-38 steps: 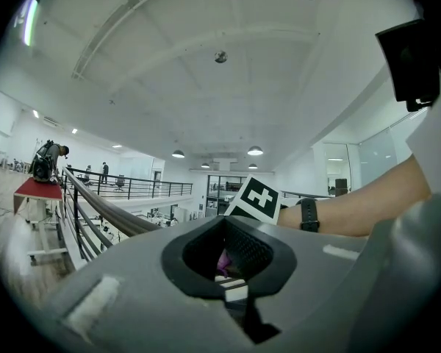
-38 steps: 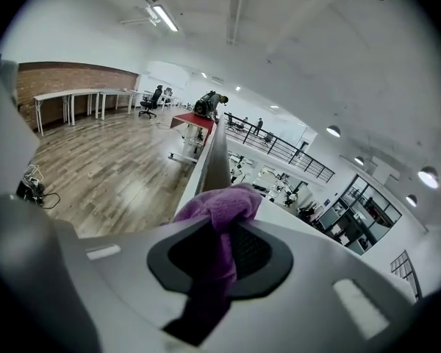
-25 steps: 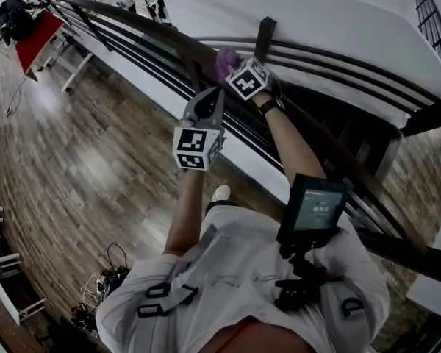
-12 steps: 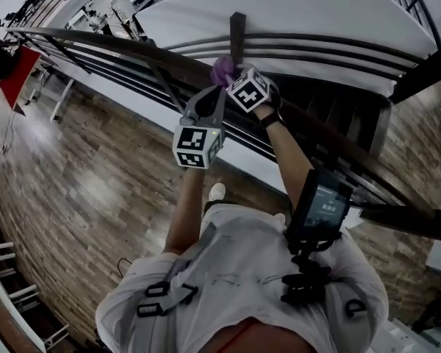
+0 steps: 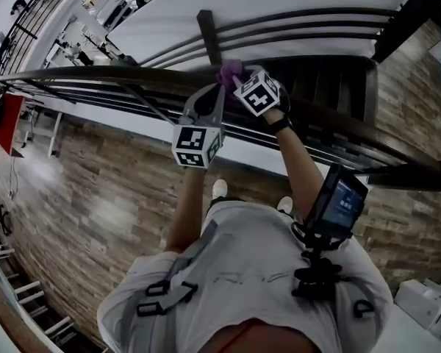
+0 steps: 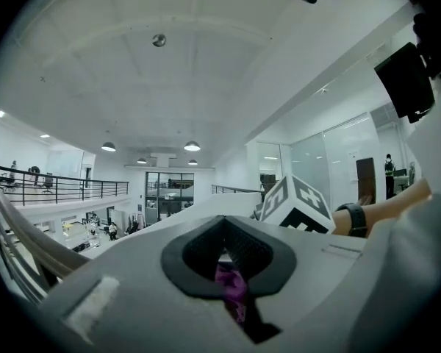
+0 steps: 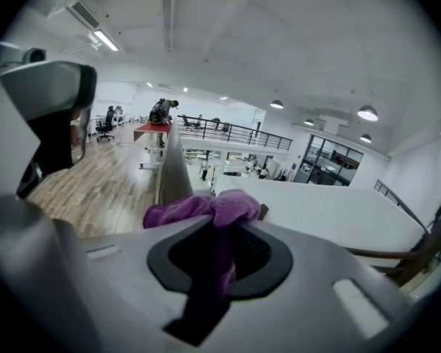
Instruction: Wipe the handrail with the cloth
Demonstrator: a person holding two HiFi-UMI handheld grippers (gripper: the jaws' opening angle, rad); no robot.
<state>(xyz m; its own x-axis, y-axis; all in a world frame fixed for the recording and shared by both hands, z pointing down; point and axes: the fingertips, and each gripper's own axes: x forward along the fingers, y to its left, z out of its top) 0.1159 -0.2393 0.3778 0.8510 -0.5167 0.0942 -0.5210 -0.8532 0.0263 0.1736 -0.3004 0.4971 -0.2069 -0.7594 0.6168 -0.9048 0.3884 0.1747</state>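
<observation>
The left gripper [image 6: 224,250] is seen with its jaws closed on a fold of the purple cloth [image 5: 230,70]. In the head view the cloth is bunched on top of the handrail [image 5: 110,73], at 1 o'clock from that gripper. The right gripper [image 7: 222,245] is clamped on the same cloth from 4 o'clock. The rail's long axis is laid from 9 o'clock to 4 o'clock, so any wipe is judged to follow that line. Both grippers are equally near. One cloth, one handrail and two grippers are counted.
</observation>
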